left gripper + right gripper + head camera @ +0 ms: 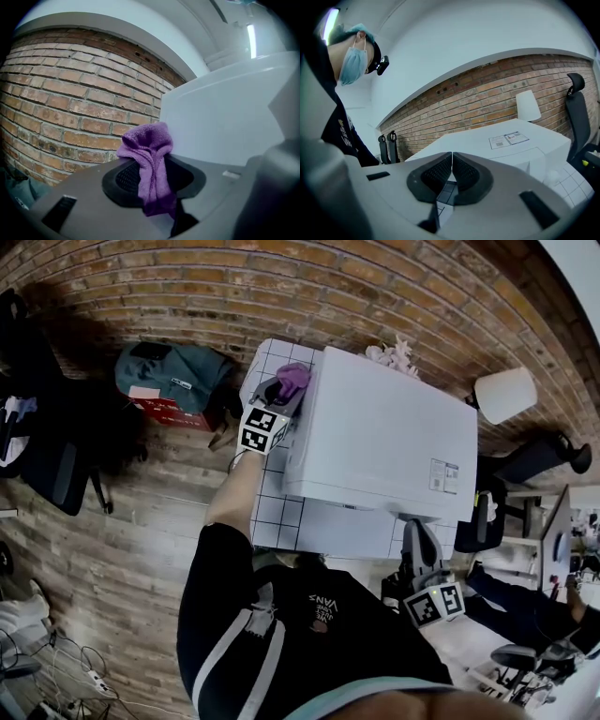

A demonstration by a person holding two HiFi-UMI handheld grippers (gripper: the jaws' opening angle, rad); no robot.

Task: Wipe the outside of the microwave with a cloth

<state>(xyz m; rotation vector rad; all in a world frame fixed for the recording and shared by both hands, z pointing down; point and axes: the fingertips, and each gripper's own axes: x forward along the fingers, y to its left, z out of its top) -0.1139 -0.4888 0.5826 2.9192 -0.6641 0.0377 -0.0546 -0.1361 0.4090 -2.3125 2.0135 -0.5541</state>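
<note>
Two tools are in use, one in each hand. At the left, the left tool (152,180) is clamped on a purple cloth (149,154). The bunched end of the cloth stands above the jaws, at the white left side of the microwave (220,122), near the upper corner closest to the brick wall (70,93). Whether the cloth touches the panel or lies just beside it cannot be told. The microwave stands on a white tiled worktop (272,514). At the right, the right tool (451,176) is held with its jaws together on nothing, near the microwave's near right corner and apart from it. The wiping of the left side is judged to be the step in hand. For the next move, the cloth would have to be pressed onto the panel and drawn along it, with the grip maintained, before the top and other faces are covered.
</note>
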